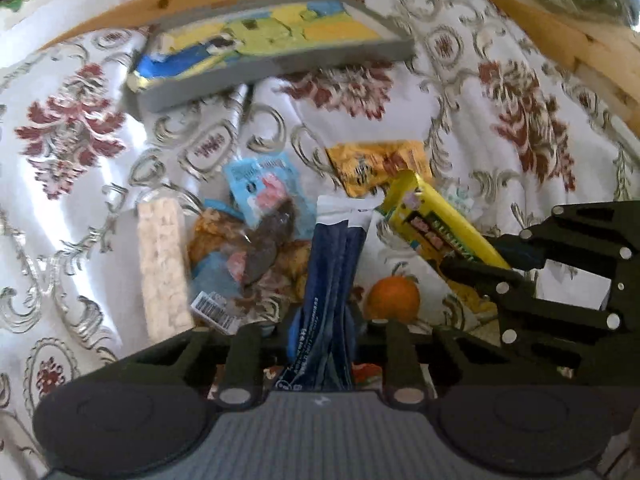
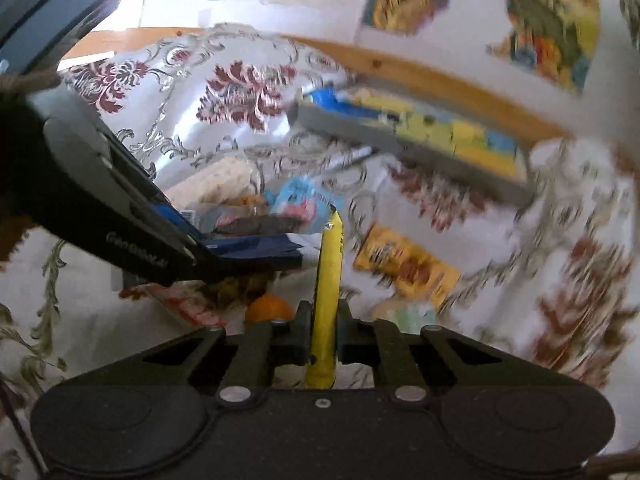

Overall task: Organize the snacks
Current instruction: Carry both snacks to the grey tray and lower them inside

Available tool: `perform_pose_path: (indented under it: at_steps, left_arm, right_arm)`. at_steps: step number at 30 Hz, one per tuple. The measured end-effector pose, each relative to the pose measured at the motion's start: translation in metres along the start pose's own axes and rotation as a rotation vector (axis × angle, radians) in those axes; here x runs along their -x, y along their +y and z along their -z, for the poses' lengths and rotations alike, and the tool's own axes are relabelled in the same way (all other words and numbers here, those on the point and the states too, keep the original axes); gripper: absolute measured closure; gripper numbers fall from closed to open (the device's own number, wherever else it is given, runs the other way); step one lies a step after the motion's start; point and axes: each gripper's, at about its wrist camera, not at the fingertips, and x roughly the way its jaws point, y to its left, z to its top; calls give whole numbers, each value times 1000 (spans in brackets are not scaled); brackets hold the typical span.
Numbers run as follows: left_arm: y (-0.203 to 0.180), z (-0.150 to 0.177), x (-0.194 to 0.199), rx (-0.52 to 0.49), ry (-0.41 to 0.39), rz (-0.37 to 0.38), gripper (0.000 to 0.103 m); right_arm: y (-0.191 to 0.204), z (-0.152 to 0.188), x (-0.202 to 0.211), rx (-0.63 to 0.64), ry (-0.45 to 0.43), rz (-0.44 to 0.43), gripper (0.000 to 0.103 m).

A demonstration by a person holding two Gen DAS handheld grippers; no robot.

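Both grippers are lifting snacks off the pile, likely heading for the tray [image 1: 280, 60] ahead. Left gripper [image 1: 326, 320] fingers are closing tight on a blue packet [image 1: 334, 264] sticking forward between them. Right gripper [image 2: 323, 336] fingers are pinching a yellow bar [image 2: 328, 280] edge-on. An orange [image 1: 394, 298] is sitting just beyond both fingertips on the bench [image 1: 500, 160].

Two grippers, the left gripper [image 1: 326, 336] and the right gripper [image 2: 324, 334]; one dark blue packet [image 1: 334, 280]; one yellow packet [image 2: 329, 280]; one orange [image 1: 394, 298]; one puffed rice bar [image 1: 164, 264]; one light blue packet [image 1: 268, 190]; one orange-yellow packet [image 1: 376, 164]; one grey tray [image 1: 276, 76] of several wrapped snacks.
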Motion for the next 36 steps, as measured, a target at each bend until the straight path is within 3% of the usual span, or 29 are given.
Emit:
perform_pose_path:
  at_steps: [11,17,24,36]
  left_arm:
    - [34,-51,9,99,-131,53,79]
    - [81,-117,-15,141,-250,11,79]
    - [104,-177,-51,149,-367,-71,79]
    - [117,-227,-122,228,-423,-49,79]
  right_arm:
    - [-31,-42,0,-14,-123,69,91]
    - [-79,-91,-57,-51,-176,61,91]
    - [-137,-144,-134,-117,-194,59,91]
    - [-170,-181,-208,-99,-134,113,91]
